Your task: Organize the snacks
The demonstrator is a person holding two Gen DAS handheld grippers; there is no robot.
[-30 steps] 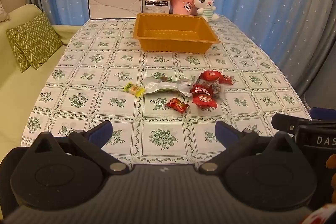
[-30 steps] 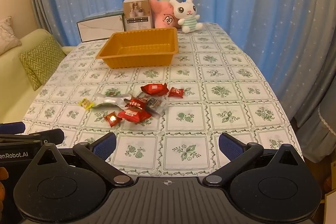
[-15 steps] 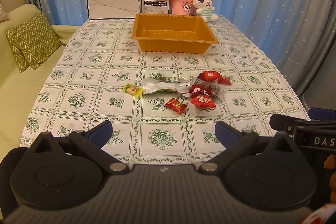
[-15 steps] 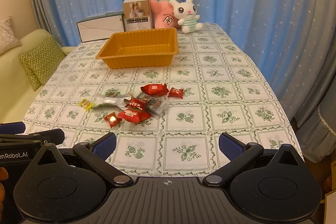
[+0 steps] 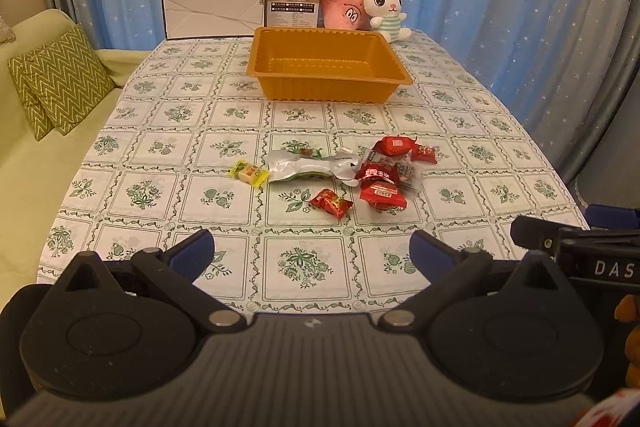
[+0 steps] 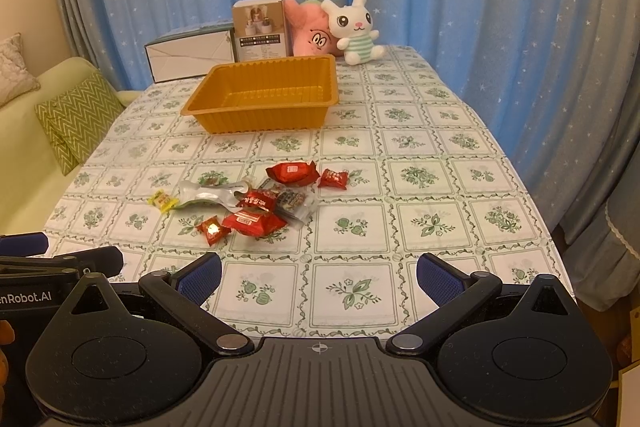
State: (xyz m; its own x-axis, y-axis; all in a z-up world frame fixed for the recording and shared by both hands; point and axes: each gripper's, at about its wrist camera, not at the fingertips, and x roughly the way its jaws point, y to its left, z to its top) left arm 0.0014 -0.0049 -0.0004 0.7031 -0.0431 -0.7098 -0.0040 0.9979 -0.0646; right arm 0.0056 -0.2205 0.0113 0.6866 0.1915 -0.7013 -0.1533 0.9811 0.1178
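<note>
Two handheld grippers wait at the near edge of a flower-patterned table (image 5: 224, 111), nothing yet picked up. The left gripper (image 5: 310, 247) has its blue-padded fingers spread wide and empty; the right gripper (image 6: 318, 273) is likewise spread, with nothing between its fingers.

Ahead of both tools, a loose heap of snacks lies untouched: a silver foil pouch (image 5: 310, 165), a small yellow candy (image 5: 249, 172) just to its left, and a cluster of red wrapped sweets (image 5: 382, 173), one small red candy (image 5: 331, 202) lying nearest the left tool. Well beyond the heap stands the orange tray (image 5: 326, 89), apparently empty, though its near floor is hidden by the front wall. Behind it sit boxes and two plush toys.

By the look of it the sorting has not begun; this is the approach. The next move calls for one tool to reach forward and down over a single wrapper, probably the stray red candy or the yellow one standing clear of the pile, and close on it without dragging its neighbours.
</note>
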